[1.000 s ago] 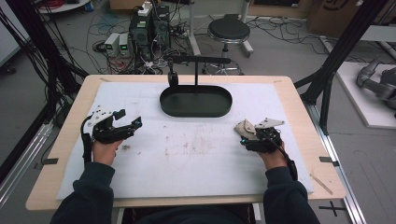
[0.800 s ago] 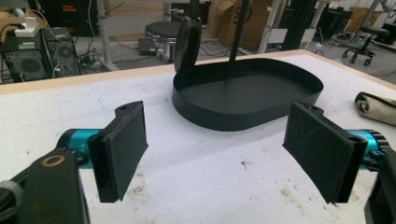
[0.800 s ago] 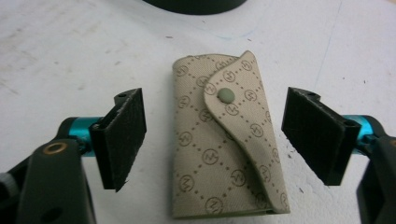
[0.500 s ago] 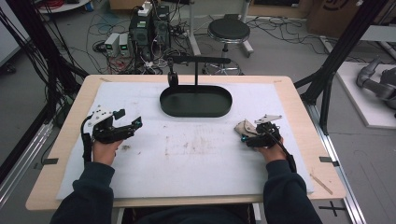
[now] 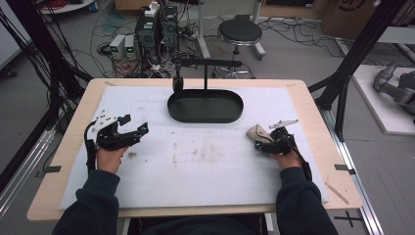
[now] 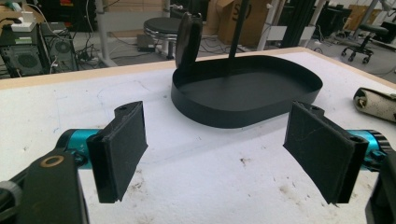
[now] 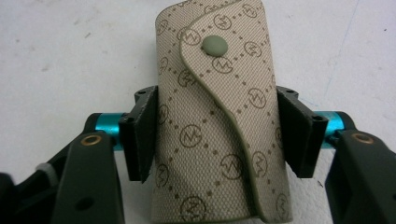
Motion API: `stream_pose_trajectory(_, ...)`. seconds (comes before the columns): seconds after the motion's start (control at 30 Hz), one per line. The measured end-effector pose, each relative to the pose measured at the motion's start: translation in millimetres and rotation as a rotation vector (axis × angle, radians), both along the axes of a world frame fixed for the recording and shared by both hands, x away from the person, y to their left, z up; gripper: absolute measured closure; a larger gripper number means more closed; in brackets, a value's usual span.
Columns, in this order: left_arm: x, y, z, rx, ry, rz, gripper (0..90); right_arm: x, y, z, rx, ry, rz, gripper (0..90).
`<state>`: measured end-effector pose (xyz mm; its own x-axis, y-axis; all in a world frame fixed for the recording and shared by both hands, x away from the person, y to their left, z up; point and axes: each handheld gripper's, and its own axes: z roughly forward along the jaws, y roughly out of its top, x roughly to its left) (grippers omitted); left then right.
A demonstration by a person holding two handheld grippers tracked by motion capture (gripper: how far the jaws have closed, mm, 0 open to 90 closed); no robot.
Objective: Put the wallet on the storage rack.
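Beige patterned pouch [image 7: 219, 126] is lying near the counter's [image 5: 313, 98] right edge with the right gripper's [image 5: 272, 142] fingers closing against its sides, while the left gripper [image 5: 128, 133] is waiting wide open and empty, the black tray [image 5: 205, 116] still bare.
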<state>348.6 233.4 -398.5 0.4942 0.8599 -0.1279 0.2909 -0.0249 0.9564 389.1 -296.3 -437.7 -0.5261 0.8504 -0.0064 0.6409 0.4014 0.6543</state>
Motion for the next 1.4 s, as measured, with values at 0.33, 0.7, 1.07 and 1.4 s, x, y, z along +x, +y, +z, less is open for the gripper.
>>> stream_pose_trajectory(0.33,-0.2,-2.0,-0.9,-0.003,-0.002,-0.006,20.6,2.2,16.1,26.6,0.072,-0.132,0.046,41.4)
stream_pose_trajectory(0.7,0.9,-2.6,-1.9,-0.002,0.002,-0.013,20.6,44.4,65.8,57.1,0.076,-0.174,0.148,41.3)
stream_pose_trajectory(1.07,2.2,-1.8,-2.7,-0.012,0.005,-0.015,20.6,101.2,118.9,53.8,0.063,-0.176,0.176,41.2)
stream_pose_trajectory(1.4,3.2,-0.9,-3.2,-0.031,0.009,-0.023,21.2,137.1,141.3,22.9,0.020,-0.108,0.104,40.9)
